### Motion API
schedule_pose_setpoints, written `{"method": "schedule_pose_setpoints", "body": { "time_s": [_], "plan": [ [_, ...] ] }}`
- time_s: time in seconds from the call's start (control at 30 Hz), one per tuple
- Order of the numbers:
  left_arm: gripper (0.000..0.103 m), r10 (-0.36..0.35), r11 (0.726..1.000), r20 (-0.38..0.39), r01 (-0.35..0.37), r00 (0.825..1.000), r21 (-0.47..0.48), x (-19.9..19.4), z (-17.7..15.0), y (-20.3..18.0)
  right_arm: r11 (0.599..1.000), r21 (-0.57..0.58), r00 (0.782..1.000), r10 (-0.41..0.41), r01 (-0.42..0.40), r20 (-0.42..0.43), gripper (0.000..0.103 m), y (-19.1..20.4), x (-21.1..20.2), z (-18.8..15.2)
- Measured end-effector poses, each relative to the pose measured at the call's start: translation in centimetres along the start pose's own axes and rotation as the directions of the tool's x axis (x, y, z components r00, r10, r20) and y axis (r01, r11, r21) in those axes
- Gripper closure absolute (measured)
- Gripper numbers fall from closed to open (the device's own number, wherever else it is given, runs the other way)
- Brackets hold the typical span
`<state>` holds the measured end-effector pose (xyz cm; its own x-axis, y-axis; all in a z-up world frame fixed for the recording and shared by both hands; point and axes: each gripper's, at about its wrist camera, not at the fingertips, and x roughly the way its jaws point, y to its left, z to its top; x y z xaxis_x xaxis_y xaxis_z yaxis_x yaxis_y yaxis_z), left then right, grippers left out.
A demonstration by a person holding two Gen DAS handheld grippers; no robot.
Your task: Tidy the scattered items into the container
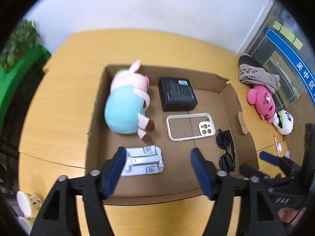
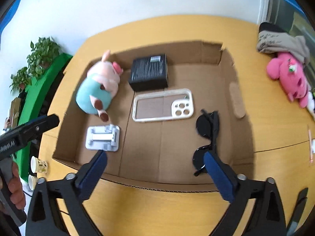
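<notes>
Showing task nearly done: cardboard box point(image 2: 232, 98) holds pig plush point(image 2: 98, 86), black box point(image 2: 149, 70), phone case point(image 2: 163, 106), stand point(image 2: 103, 137), sunglasses point(image 2: 206, 133); pink plush point(image 2: 289, 76) at 2 o'clock on worktop point(image 2: 275, 118) left; left claw point(image 1: 158, 171) & right claw point(image 2: 155, 169) wide, empty.

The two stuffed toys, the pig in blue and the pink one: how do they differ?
The pig in blue lies inside the cardboard box; the pink toy lies outside it on the table. The pig is pale pink with a light blue body; the pink toy is bright pink, partly under a grey cloth. Both are soft plush.
</notes>
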<state>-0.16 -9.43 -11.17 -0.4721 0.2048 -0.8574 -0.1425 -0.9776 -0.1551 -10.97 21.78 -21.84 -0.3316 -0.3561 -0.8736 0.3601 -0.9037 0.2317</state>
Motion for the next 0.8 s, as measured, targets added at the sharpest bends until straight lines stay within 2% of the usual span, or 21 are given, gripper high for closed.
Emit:
{"method": "schedule_pose_setpoints", "body": {
  "time_s": [0.13,0.3,0.43,0.63,0.8],
  "plan": [
    [0.024,0.093,0.995,0.087,-0.095,0.992,0.014,0.0,-1.7,-1.7,0.999,-0.038,1.000,-0.003,0.003,0.007,0.000,-1.1,-0.3,-0.5],
    [0.024,0.137,0.990,0.121,-0.134,0.983,-0.033,1.0,-3.3,-3.7,0.998,-0.055,1.000,-0.005,0.006,0.003,0.000,-3.4,0.5,-1.1],
    [0.024,0.185,0.980,0.129,-0.174,0.974,-0.092,-0.1,-3.2,-3.9,0.997,-0.074,1.000,0.005,-0.004,0.009,0.000,-3.4,-0.6,-0.1],
    [0.024,0.216,0.976,0.128,-0.209,0.968,-0.068,-1.7,-2.3,-3.7,0.993,-0.114,1.000,-0.015,0.015,-0.002,0.000,-1.6,-2.6,0.8],
    [0.024,0.191,0.982,0.136,-0.190,0.972,-0.021,-0.4,-2.8,-3.2,0.993,-0.112,1.000,-0.025,0.024,-0.013,0.000,-0.5,-1.2,0.1]
  ]
}}
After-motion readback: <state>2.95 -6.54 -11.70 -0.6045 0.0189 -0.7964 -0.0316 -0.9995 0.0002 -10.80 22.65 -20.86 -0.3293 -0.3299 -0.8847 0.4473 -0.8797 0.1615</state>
